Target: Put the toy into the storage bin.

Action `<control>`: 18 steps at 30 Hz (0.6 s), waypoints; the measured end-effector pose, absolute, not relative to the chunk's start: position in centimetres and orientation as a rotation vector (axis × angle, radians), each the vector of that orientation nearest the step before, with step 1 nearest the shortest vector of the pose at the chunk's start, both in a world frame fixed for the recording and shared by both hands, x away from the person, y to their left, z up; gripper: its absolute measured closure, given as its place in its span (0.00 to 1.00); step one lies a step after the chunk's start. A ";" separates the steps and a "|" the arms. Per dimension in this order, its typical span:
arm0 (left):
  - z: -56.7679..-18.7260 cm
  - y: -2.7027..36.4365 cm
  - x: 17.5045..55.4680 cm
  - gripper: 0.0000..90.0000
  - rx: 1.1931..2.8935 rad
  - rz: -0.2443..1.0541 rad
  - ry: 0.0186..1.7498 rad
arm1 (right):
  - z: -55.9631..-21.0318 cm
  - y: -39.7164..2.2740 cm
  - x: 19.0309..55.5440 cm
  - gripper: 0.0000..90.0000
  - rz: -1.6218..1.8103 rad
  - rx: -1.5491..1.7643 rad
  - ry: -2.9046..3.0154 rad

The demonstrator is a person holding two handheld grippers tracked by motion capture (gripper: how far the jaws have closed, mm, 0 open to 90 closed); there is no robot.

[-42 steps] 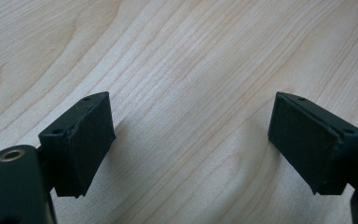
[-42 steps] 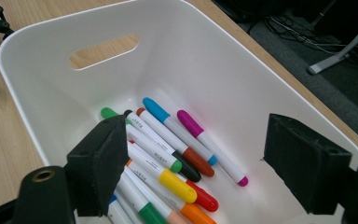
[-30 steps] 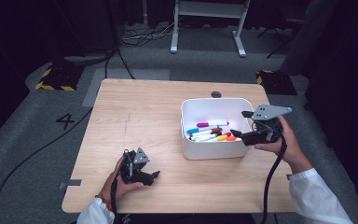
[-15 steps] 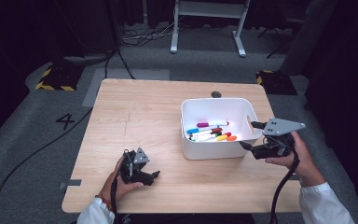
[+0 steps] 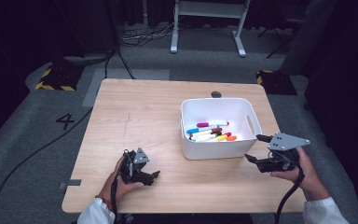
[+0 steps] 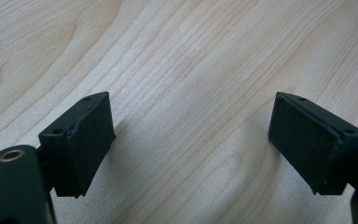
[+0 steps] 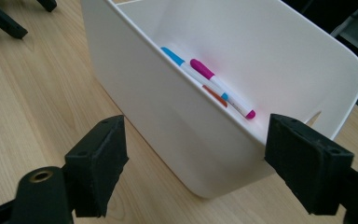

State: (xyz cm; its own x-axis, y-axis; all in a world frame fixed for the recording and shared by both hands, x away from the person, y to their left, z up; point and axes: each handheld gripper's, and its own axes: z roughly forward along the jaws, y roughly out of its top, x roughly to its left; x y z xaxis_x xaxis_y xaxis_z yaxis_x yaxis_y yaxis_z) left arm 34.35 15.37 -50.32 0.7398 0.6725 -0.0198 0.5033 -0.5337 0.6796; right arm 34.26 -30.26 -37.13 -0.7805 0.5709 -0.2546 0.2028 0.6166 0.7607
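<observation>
We held the right gripper [image 5: 256, 148] just beside the near right corner of the white plastic rectangular bin [image 5: 214, 151], its jaws spread wide and grasping nothing. The bin stood on the pale wooden table [image 5: 149, 112] with coloured marker pens [image 5: 211, 132] inside. Our left gripper [image 5: 154, 174] rested on the table, jaws apart, empty.
</observation>
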 end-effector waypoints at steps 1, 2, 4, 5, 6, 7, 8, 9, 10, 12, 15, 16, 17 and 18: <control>-50.3 15.4 34.4 0.16 2.253 0.320 0.880 | -37.3 -30.4 34.1 0.24 1.025 0.611 2.362; -50.3 15.4 34.4 0.16 2.253 0.320 0.880 | -37.6 -30.4 33.9 0.23 1.018 0.615 2.366; -50.3 15.4 34.4 0.16 2.253 0.319 0.880 | -38.1 -30.5 33.6 0.23 1.011 0.615 2.371; -50.3 15.4 34.4 0.16 2.253 0.319 0.880 | -38.4 -30.6 33.5 0.23 1.006 0.618 2.372; -50.3 15.4 34.4 0.16 2.254 0.319 0.879 | -38.7 -30.6 33.4 0.23 0.999 0.617 2.372; -50.3 15.4 34.4 0.16 2.256 0.320 0.877 | -39.0 -30.7 33.3 0.23 0.993 0.621 2.372; -50.3 15.4 34.4 0.16 2.256 0.319 0.876 | -39.3 -30.8 33.2 0.23 0.991 0.631 2.373; -50.3 15.4 34.4 0.16 2.257 0.321 0.873 | -39.7 -30.9 33.1 0.23 0.987 0.640 2.376; -50.3 15.4 34.4 0.16 2.256 0.321 0.877 | -40.0 -31.1 33.0 0.23 0.986 0.649 2.378; -50.3 15.4 34.4 0.16 2.257 0.321 0.874 | -40.8 -31.4 32.8 0.23 0.976 0.659 2.379; -50.3 15.4 34.5 0.16 2.257 0.317 0.872 | -42.0 -32.0 32.6 0.23 0.960 0.688 2.370; -50.3 15.4 34.5 0.16 2.257 0.317 0.872 | -42.6 -32.2 32.6 0.23 0.951 0.702 2.373; -50.3 15.4 34.5 0.16 2.257 0.316 0.871 | -43.1 -32.4 32.6 0.23 0.941 0.712 2.380; -50.3 15.4 34.5 0.16 2.257 0.316 0.871 | -43.5 -32.4 32.6 0.23 0.929 0.716 2.382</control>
State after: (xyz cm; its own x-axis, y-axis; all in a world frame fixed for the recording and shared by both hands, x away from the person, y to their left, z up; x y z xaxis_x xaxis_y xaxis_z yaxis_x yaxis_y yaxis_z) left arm 34.48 15.41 -50.32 0.7456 0.6661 -0.0195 0.4989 -0.5387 0.6789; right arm 32.56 -32.44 -43.47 -0.7471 0.6192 -0.2418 0.2922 0.6326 0.7173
